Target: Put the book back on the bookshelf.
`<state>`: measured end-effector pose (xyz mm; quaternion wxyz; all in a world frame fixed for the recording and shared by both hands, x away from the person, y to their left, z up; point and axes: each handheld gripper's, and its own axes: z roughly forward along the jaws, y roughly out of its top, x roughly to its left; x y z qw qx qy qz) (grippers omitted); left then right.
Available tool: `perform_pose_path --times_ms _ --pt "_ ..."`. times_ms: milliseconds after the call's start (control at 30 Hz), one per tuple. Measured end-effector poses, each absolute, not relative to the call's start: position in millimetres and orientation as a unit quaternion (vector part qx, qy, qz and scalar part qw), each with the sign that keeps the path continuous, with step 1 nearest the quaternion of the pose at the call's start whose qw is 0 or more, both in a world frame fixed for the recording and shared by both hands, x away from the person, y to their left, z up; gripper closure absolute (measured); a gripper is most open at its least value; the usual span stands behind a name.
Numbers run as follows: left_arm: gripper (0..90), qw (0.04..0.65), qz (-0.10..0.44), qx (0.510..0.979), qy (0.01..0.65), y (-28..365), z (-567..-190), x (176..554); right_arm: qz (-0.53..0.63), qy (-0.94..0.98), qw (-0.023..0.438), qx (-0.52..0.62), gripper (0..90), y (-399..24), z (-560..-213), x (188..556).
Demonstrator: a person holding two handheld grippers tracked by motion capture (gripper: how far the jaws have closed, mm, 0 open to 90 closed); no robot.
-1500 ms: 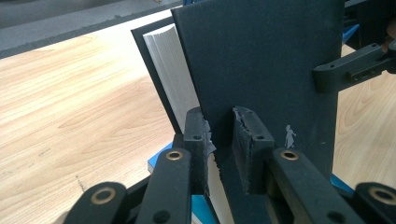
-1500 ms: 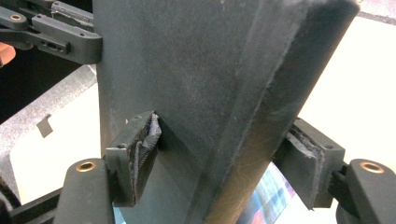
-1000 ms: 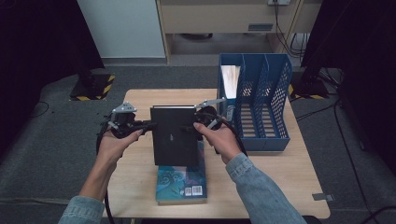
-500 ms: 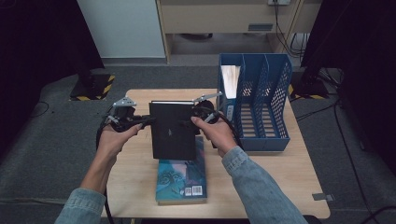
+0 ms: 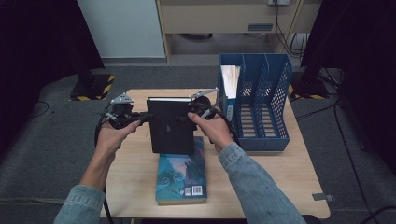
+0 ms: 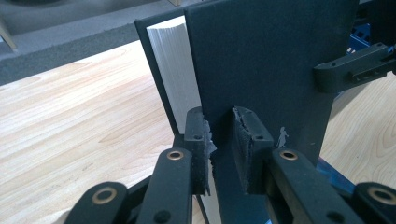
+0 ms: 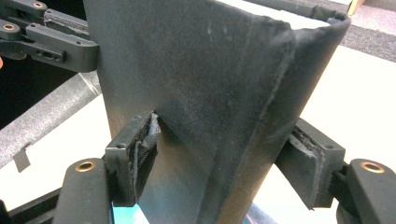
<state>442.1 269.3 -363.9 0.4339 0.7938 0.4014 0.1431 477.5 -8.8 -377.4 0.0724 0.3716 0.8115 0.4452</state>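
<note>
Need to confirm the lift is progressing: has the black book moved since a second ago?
Yes. The black book now sits farther up the frame, uncovering more of the teal book lying flat on the table.

matt black cloth-like cover on the black book (image 5: 170, 126) with white paper pages, pale smooth wood-grain table (image 5: 135, 172), glossy teal paperback (image 5: 180, 179), perforated blue plastic file rack (image 5: 261, 100), worn rough rubber pads (image 6: 240, 140) on black plastic jaws

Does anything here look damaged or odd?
Yes. The pads of the left gripper look torn and ragged where they pinch the black book's cover, and the right gripper's pads are frayed too. The book's spine edge looks scuffed. Nothing is spilled.
</note>
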Motion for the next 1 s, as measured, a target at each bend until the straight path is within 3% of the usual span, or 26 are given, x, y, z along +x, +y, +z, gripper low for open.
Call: perform_pose_path --times_ms 700,1000 --pt "75.6 0.460 0.155 0.779 0.397 270 -374 381 0.442 0.830 0.139 0.311 30.2 -12 -377 420" --pt "74.9 0.460 0.163 0.782 0.388 268 -376 365 0.429 0.849 0.140 0.275 22.6 -12 -376 408"
